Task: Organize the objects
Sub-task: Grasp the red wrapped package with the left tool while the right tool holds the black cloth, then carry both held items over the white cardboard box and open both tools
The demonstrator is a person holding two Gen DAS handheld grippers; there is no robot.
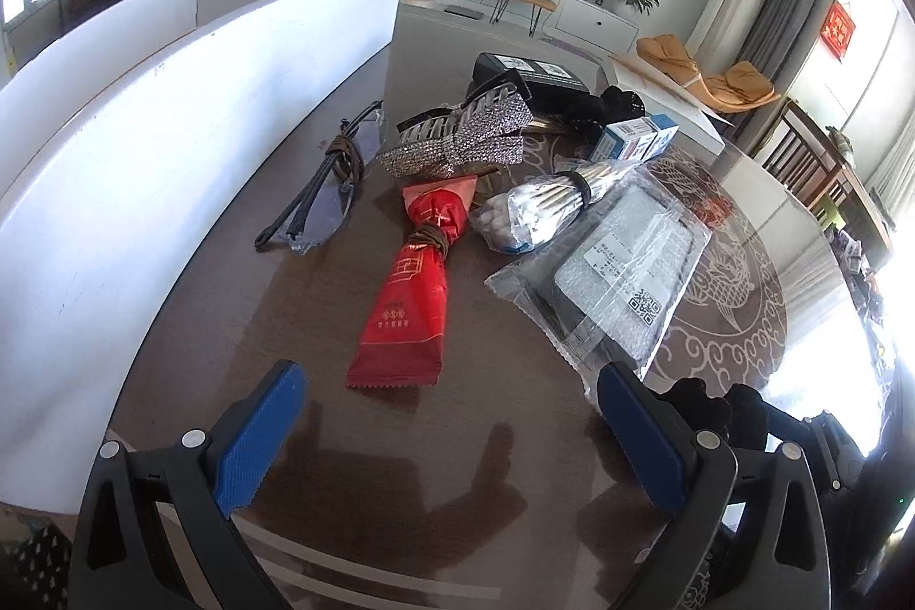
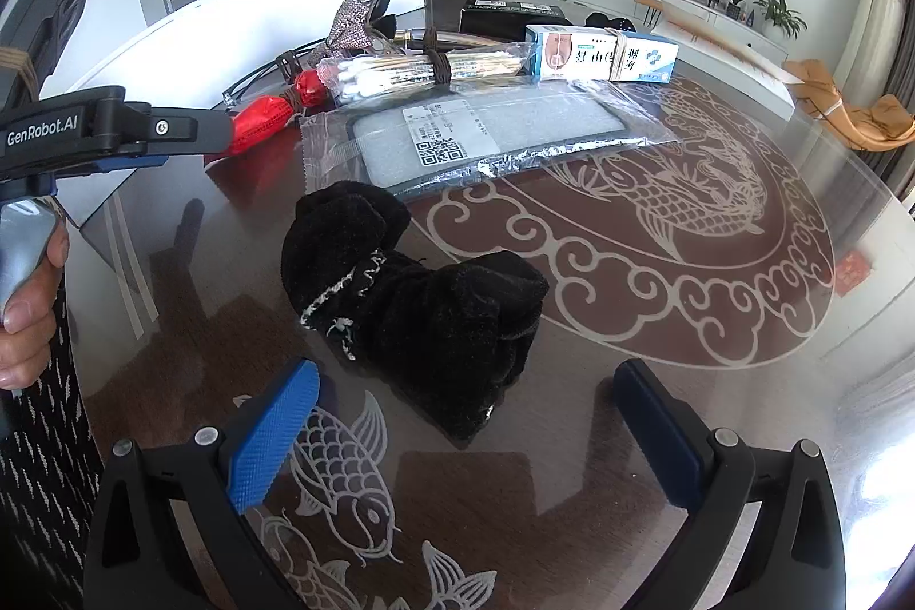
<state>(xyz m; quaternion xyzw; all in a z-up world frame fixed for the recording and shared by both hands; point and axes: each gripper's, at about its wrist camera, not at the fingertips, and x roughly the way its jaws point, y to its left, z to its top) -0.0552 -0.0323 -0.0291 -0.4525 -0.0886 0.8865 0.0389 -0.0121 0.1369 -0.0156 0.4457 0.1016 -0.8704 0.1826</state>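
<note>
A black velvet pouch lies on the glass table just ahead of my right gripper, which is open wide with nothing between its pads. My left gripper is open too, empty, just short of a red packet tied with brown cord. Beyond it lie glasses, a rhinestone hair clip, a cotton swab bundle and a bubble-wrapped item in a clear bag. The right wrist view shows the left gripper at the left edge, with the red packet behind it.
A white board stands along the left side of the table. A blue and white medicine box and a black box sit at the back. The patterned glass tabletop stretches right. A hand holds the left tool.
</note>
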